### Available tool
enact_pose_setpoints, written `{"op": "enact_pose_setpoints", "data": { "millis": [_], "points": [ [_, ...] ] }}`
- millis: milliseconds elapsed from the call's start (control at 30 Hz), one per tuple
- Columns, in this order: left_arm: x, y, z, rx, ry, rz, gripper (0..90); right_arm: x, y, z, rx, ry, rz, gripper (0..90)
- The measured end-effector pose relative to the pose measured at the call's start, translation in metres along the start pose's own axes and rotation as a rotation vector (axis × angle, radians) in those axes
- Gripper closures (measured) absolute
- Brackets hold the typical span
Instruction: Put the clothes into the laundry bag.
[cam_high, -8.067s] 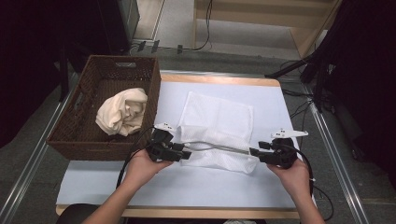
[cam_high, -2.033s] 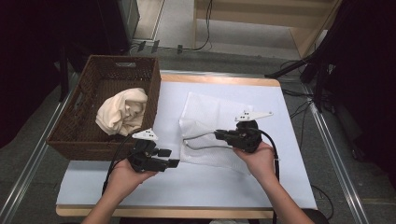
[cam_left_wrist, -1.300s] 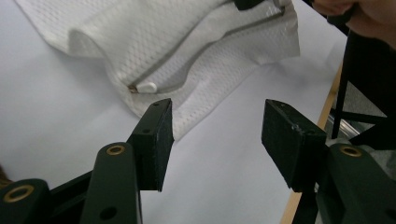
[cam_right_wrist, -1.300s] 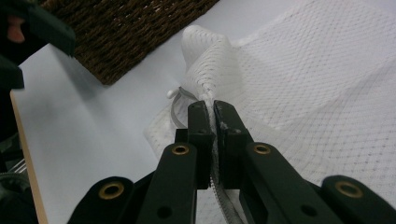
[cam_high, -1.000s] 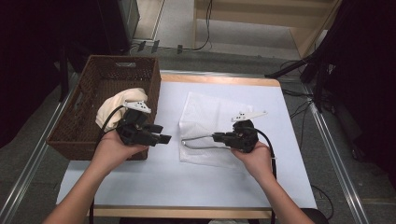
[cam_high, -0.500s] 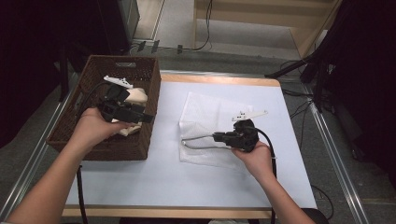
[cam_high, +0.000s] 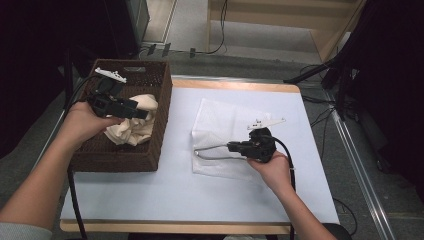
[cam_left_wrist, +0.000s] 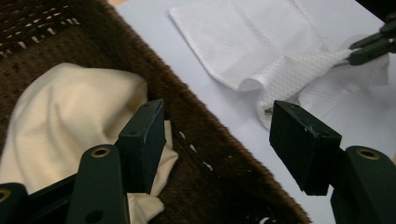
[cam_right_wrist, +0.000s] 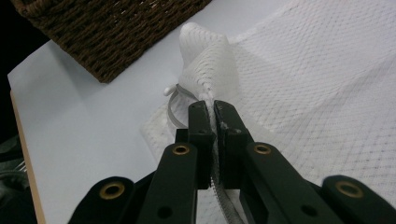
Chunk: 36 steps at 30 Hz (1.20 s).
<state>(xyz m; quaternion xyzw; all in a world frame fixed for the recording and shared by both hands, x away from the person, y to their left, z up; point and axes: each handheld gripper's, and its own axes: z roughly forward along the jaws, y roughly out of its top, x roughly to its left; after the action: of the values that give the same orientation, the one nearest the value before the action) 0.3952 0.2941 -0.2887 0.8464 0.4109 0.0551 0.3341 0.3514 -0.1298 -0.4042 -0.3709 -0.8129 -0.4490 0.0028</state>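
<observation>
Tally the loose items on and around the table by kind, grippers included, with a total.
White mesh bags: 1, the mesh bag on the table
Cream cloths: 1, the cloth in the basket
Wicker baskets: 1, the basket
Grippers: 2, left gripper and right gripper
Total: 5

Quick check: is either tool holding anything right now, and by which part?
The right tool is shut on the white mesh bag, pinching its pulled-up near edge. The left tool is open over the basket, holding nothing.
</observation>
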Motion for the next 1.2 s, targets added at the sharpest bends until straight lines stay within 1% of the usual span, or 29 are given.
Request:
{"op": "enact_pose_setpoints", "data": {
  "millis": [33,67,100,133,167,233,267,333,367,400,433,467,500,567,633,667,700,767,800,933,967,1033,1100,1167,1200],
  "points": [
    [0.005,-0.001,0.001,0.007,0.006,-0.005,35.7,0.0,0.0,0.0,0.0,-0.001,0.001,87.2],
    [0.009,-0.002,0.003,0.008,0.011,-0.001,35.2,0.0,0.0,0.001,0.003,-0.001,0.001,87.2],
    [0.012,-0.003,0.004,0.005,0.024,0.009,32.5,0.001,0.0,0.001,0.003,-0.001,0.002,87.2],
    [0.017,-0.004,0.005,-0.001,0.048,0.011,26.8,0.001,0.0,0.001,0.003,-0.002,0.001,87.2],
    [0.02,-0.004,0.005,-0.005,0.051,0.007,22.7,0.001,-0.001,0.002,0.004,-0.004,0.001,87.2],
    [0.03,-0.005,0.006,-0.021,0.062,-0.012,16.8,0.001,-0.001,0.002,0.006,-0.006,-0.004,87.2],
    [0.034,-0.006,0.007,-0.024,0.057,-0.018,13.7,0.0,-0.002,0.002,0.007,-0.008,-0.007,87.2],
    [0.042,-0.007,0.01,-0.025,0.065,-0.044,9.8,0.0,-0.002,0.002,0.01,-0.015,-0.005,87.2],
    [0.045,-0.008,0.012,-0.018,0.061,-0.061,9.0,0.0,-0.002,0.002,0.007,-0.016,-0.003,87.2],
    [0.049,-0.008,0.015,-0.009,0.067,-0.067,6.9,-0.001,-0.003,0.002,0.006,-0.016,-0.003,87.2],
    [0.051,-0.009,0.018,0.004,0.083,-0.066,2.4,-0.001,-0.003,0.002,0.008,-0.018,0.0,87.2],
    [0.054,-0.009,0.022,0.014,0.094,-0.072,0.1,-0.001,-0.004,0.002,0.011,-0.02,0.001,87.2],
    [0.056,-0.01,0.024,0.016,0.106,-0.071,0.0,-0.001,-0.004,0.001,0.011,-0.023,0.002,87.2],
    [0.063,-0.013,0.029,-0.001,0.122,-0.089,0.0,-0.002,-0.005,0.0,0.01,-0.027,0.006,87.1],
    [0.069,-0.017,0.032,-0.011,0.127,-0.105,0.0,-0.002,-0.006,0.0,0.009,-0.031,0.002,87.2],
    [0.073,-0.018,0.035,-0.007,0.121,-0.115,0.0,-0.002,-0.007,-0.001,0.011,-0.036,0.007,87.2],
    [0.075,-0.02,0.037,0.001,0.127,-0.118,0.0,-0.003,-0.008,-0.001,0.008,-0.039,0.004,87.1],
    [0.079,-0.022,0.041,0.011,0.146,-0.124,0.0,-0.003,-0.009,-0.001,0.01,-0.04,0.004,87.1],
    [0.081,-0.024,0.044,0.012,0.166,-0.136,0.0,-0.003,-0.009,-0.001,0.013,-0.042,0.005,87.1],
    [0.09,-0.03,0.056,0.029,0.157,-0.174,0.0,-0.003,-0.011,0.0,0.017,-0.042,0.018,87.1],
    [0.092,-0.03,0.059,0.036,0.152,-0.178,0.0,-0.004,-0.012,0.0,0.019,-0.044,0.012,87.2],
    [0.093,-0.032,0.065,0.045,0.132,-0.182,0.0,-0.004,-0.012,-0.001,0.017,-0.047,0.017,87.2],
    [0.093,-0.035,0.072,0.057,0.126,-0.174,0.0,-0.004,-0.012,-0.001,0.017,-0.047,0.017,87.1],
    [0.095,-0.04,0.081,0.059,0.106,-0.188,0.0,-0.004,-0.013,-0.001,0.017,-0.046,0.02,87.2],
    [0.095,-0.042,0.083,0.07,0.102,-0.189,0.0,-0.005,-0.013,-0.001,0.015,-0.045,0.022,87.1]
  ]
}}
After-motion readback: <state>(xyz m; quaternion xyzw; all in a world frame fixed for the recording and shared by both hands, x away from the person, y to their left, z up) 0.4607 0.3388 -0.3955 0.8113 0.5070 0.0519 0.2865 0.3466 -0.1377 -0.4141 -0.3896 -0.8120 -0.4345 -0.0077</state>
